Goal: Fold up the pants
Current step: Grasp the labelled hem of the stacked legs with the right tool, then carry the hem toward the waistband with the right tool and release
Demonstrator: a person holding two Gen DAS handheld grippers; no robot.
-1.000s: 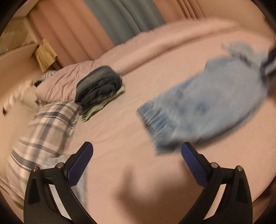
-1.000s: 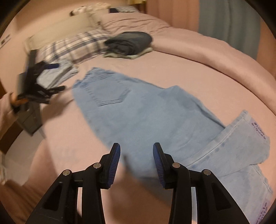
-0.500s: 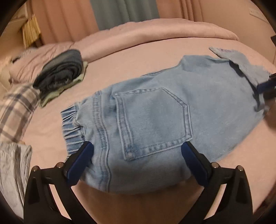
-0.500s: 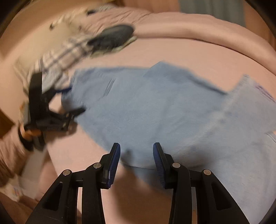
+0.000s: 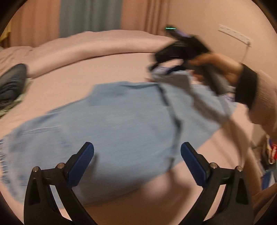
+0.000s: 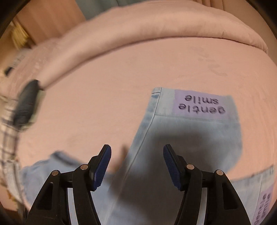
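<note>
Light blue jeans (image 5: pixel 121 124) lie spread on the pink bed, blurred in the left wrist view. My left gripper (image 5: pixel 137 152) is open and empty above the seat part. In the right wrist view a pant leg (image 6: pixel 190 131) with a purple "gentle smile" patch (image 6: pixel 200 105) lies on the sheet. My right gripper (image 6: pixel 137 164) is open just above that leg, casting a shadow on it. It also shows in the left wrist view (image 5: pixel 166 67), over the leg ends, held by a hand.
A folded pile of dark clothes (image 5: pixel 12 83) sits at the far left by a rolled pink duvet (image 5: pixel 97 45). A plaid pillow (image 6: pixel 7 121) lies at the left. Curtains (image 5: pixel 90 15) and a wall stand behind the bed. Clutter (image 5: pixel 270 152) lies off the bed's right edge.
My left gripper has swung right along the jeans, from the waistband and pocket toward the legs. My right gripper has opened wider and moved down close over the leg ends.
</note>
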